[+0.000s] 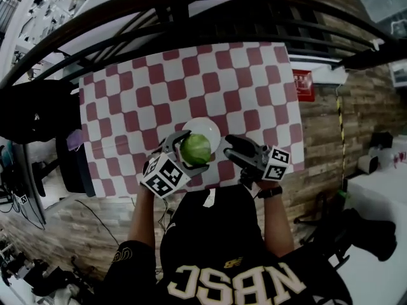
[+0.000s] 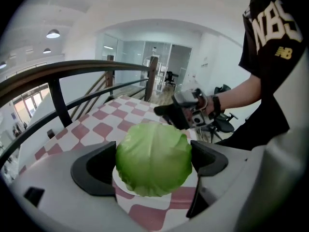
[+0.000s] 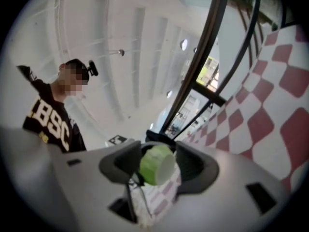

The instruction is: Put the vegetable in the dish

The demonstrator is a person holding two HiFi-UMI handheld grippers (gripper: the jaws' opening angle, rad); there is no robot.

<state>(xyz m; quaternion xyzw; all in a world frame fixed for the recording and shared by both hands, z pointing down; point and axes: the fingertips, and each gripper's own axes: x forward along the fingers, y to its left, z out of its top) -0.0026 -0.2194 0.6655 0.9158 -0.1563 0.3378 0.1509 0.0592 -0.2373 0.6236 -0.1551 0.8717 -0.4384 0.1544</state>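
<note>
A round green cabbage point(image 1: 195, 149) sits at the near edge of the small white dish point(image 1: 208, 128) on the red-and-white checked cloth. My left gripper point(image 1: 186, 155) straddles it, one jaw on each side and close against it. In the left gripper view the cabbage point(image 2: 153, 157) fills the gap between the jaws over the dish point(image 2: 147, 200), and I see no clear squeeze. My right gripper point(image 1: 230, 150) hovers just right of the dish, open and empty. In the right gripper view the cabbage point(image 3: 155, 164) shows well beyond its jaws.
The checked cloth point(image 1: 191, 75) covers a small table whose near edge is at the person's waist. A dark curved railing point(image 1: 191, 8) runs along the far side. A black bag or seat point(image 1: 32, 113) is at the left, a red sign point(image 1: 304, 85) lies on the wooden floor at the right.
</note>
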